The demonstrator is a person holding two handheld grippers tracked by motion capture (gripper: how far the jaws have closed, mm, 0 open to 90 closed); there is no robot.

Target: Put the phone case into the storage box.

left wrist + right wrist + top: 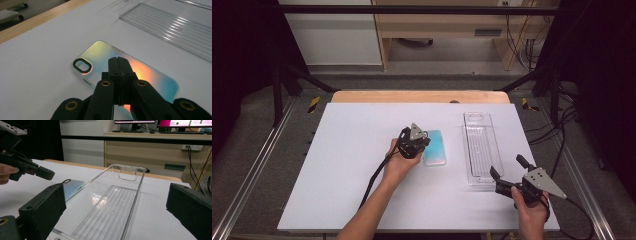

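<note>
1. While the left gripper (421, 141) hovers with fingers pressed together and empty, the phone case (434, 147) lies flat on the worktop (347, 165) at its 3 o'clock, long axis 12-to-6.
2. Farther off, the right gripper (507, 172) stands wide open, empty, by the clear tray (479, 147).

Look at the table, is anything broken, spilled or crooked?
Nothing stands out. The shiny phone case lies flat and whole on the white table, with the shut left gripper over it. The clear plastic tray lies flat beside it, unbroken, in front of the open right gripper. No spills show.
</note>
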